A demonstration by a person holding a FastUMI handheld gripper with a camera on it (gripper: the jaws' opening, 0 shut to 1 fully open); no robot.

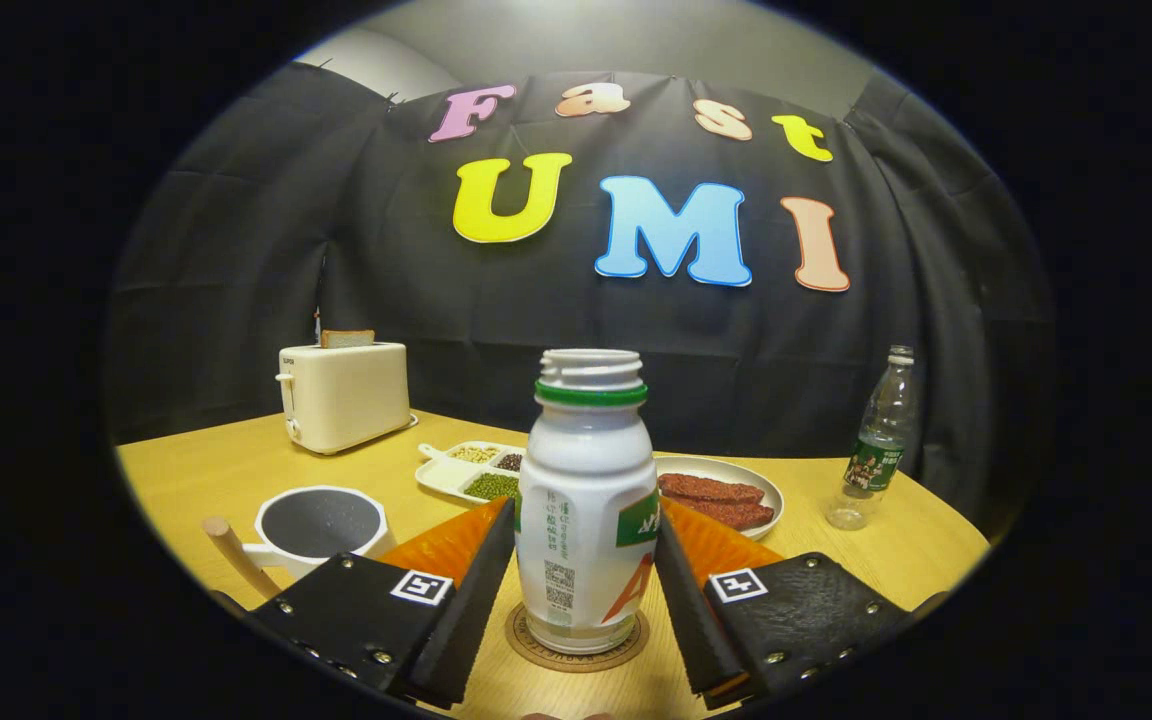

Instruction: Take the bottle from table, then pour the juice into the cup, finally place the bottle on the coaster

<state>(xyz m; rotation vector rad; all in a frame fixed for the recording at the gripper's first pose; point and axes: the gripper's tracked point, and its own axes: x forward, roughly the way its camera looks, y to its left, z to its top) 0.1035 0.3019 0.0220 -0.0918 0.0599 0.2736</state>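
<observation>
Jaws: set either side of the bottle [586, 500], inner edges right against its flanks below the shoulder; cannot tell whether pressing or only touching.
Fingers [466, 600]: angled inward toward the bottle, each with a square black-and-white marker [422, 587] on its back.
Bottle: upright at lower centre of the picture, standing on the coaster [528, 640]; white body, green ring under the open threaded mouth.
Coaster: round, brown, flat on the counter [206, 470]; rim showing all round the bottle's base, lettering on that rim too small to read.
Bottle label: green panel, part of a large orange letter, a code block and columns of fine print; too small to make out.
Cup [281, 555]: white, dark inside, lower left, just beyond the left finger and apart from the bottle; wooden handle [233, 555] sticking out to its left.
Open room: bare counter left of the cup out to the counter's edge, and a wide bare stretch lower right between plate and clear bottle.
Toaster [344, 395]: cream, far left near the back edge, slice of bread [347, 338] standing in it; small dark mark, unreadable.
Divided tray [441, 475]: behind the bottle to the left, beans and grains in its compartments.
Plate [771, 495]: behind the bottle to the right, reddish-brown pieces [711, 490] on it.
Clear bottle [876, 445]: far right, upright, green label with unreadable print.
</observation>
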